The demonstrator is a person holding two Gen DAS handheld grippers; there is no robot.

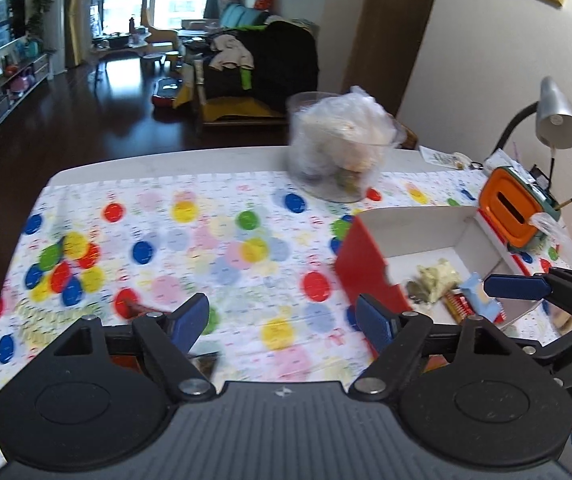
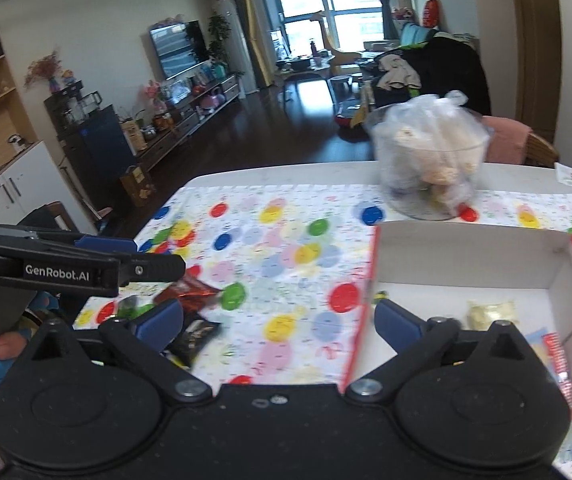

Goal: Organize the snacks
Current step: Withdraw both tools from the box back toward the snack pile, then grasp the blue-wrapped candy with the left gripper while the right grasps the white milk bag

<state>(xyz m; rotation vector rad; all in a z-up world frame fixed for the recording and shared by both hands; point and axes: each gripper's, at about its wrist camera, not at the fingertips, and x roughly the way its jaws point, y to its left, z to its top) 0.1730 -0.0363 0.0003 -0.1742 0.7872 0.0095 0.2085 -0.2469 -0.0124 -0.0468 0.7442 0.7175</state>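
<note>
A red box with a white inside stands on the right of the table. In it lie a pale yellow-green packet, a blue packet and a red striped packet. My left gripper is open and empty over the dotted tablecloth, left of the box. My right gripper is open and empty, its right finger over the box's near left corner. Dark and red snack packets lie on the cloth near the left gripper.
A clear tub holding a plastic bag of snacks stands at the table's far side. An orange container and a silver desk lamp stand at the right edge. The dotted tablecloth covers the table.
</note>
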